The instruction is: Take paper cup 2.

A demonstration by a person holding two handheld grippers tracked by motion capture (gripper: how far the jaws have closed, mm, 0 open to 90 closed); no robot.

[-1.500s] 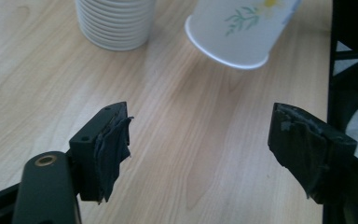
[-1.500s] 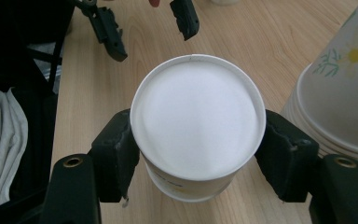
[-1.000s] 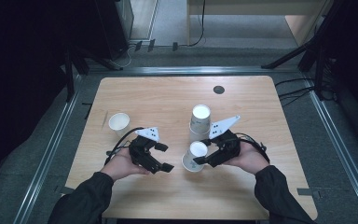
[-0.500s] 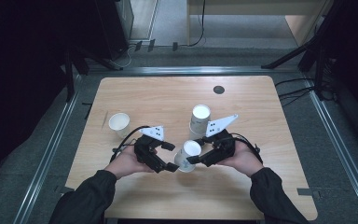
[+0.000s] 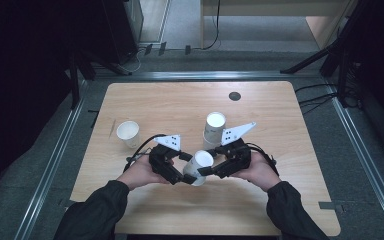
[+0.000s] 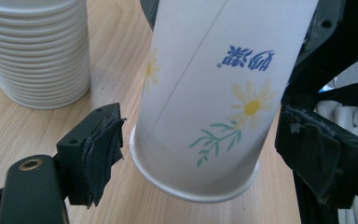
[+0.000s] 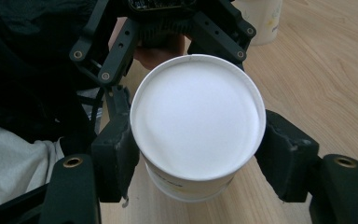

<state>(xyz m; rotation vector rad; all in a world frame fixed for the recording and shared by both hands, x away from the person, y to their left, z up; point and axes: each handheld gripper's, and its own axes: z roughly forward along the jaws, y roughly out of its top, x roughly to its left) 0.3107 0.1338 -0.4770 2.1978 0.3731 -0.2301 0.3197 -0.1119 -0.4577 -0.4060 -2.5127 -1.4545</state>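
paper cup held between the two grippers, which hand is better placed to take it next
Left. The right gripper already clamps the paper cup, while the left gripper has just been closing, its pads either side of the cup's open rim, not yet pressing.

Wooden table, grey floor, dark surroundings.

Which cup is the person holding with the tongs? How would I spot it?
Look at the wooden table, near its front edge where the two hands meet. Between them is a white paper cup, gripped by the right tongs while the left tongs close around it. It has daisies on its side and hangs tilted in the air, unlike the stack and the lone cup standing on the table.
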